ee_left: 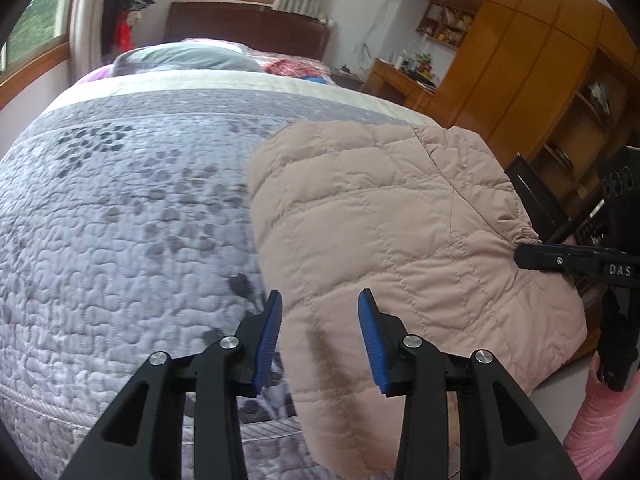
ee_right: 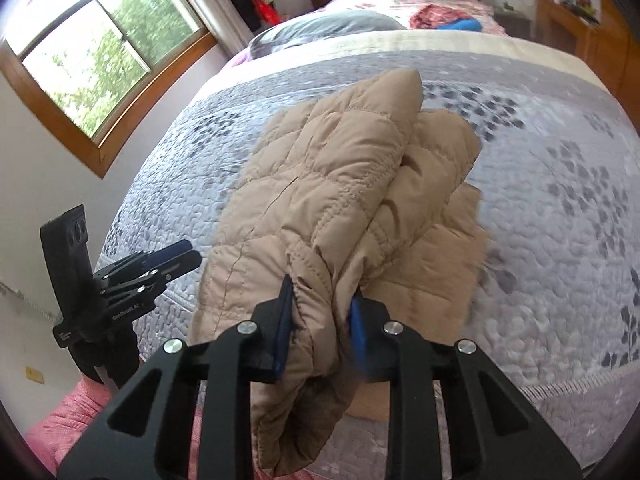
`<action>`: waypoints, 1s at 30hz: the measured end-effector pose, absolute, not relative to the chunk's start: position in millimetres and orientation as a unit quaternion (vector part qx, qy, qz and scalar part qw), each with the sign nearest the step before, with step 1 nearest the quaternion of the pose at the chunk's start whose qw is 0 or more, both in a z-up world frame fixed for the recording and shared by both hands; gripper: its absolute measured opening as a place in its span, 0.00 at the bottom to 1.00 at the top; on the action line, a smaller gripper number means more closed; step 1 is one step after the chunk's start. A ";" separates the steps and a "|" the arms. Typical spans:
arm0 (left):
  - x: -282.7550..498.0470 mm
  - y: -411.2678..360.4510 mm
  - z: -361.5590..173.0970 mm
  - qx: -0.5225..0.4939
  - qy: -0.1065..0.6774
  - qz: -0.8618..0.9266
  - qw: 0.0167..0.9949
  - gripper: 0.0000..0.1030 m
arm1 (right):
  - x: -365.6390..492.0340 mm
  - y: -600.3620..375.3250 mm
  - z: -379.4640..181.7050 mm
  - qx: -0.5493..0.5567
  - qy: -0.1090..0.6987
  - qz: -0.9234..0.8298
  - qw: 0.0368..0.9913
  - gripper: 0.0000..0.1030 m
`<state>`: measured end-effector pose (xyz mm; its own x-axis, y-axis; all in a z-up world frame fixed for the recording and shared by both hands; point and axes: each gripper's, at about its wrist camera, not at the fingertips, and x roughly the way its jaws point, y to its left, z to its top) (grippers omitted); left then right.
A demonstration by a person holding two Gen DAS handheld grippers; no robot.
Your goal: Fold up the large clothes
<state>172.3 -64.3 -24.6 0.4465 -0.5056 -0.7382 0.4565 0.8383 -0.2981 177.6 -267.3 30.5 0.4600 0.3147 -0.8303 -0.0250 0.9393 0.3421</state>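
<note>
A tan quilted jacket point(ee_right: 344, 184) lies bunched near the foot of the grey quilted bed point(ee_right: 560, 200). My right gripper point(ee_right: 320, 304) pinches its gathered edge, presumably to lift a fold. My left gripper point(ee_left: 320, 312) hovers alongside, jaws wide, empty.

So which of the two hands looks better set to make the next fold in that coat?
Probably the right hand-held gripper: it is shut on the jacket. The left hand-held gripper hangs open over the near edge, gripping nothing.
</note>
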 end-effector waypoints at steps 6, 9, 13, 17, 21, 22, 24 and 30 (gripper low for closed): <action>166.7 -93.6 -37.5 -0.001 0.455 -0.295 0.841 0.39 | 170.0 -300.6 -11.2 0.191 0.522 0.102 0.825 0.24; 164.8 -104.1 -46.7 0.015 0.457 -0.286 0.842 0.40 | 168.8 -308.2 -33.8 0.204 0.528 0.104 0.818 0.26; 161.1 -112.6 -56.3 0.039 0.453 -0.277 0.847 0.47 | 168.2 -317.8 -69.1 0.234 0.534 0.111 0.805 0.29; 162.1 -113.5 -69.7 0.035 0.456 -0.273 0.847 0.49 | 164.0 -319.5 -91.3 0.249 0.522 0.118 0.807 0.31; 162.0 -115.7 -76.2 0.036 0.453 -0.267 0.850 0.50 | 159.9 -316.7 -93.5 0.247 0.516 0.113 0.813 0.32; 162.2 -115.5 -74.7 0.037 0.453 -0.267 0.850 0.50 | 158.9 -315.4 -88.5 0.239 0.516 0.108 0.816 0.34; 162.9 -112.2 -68.9 0.034 0.454 -0.271 0.848 0.49 | 155.3 -315.1 -78.2 0.223 0.515 0.093 0.823 0.45; 147.0 -90.1 -34.4 0.007 0.438 -0.276 0.856 0.46 | 121.5 -306.3 -26.1 0.146 0.477 0.050 0.865 0.48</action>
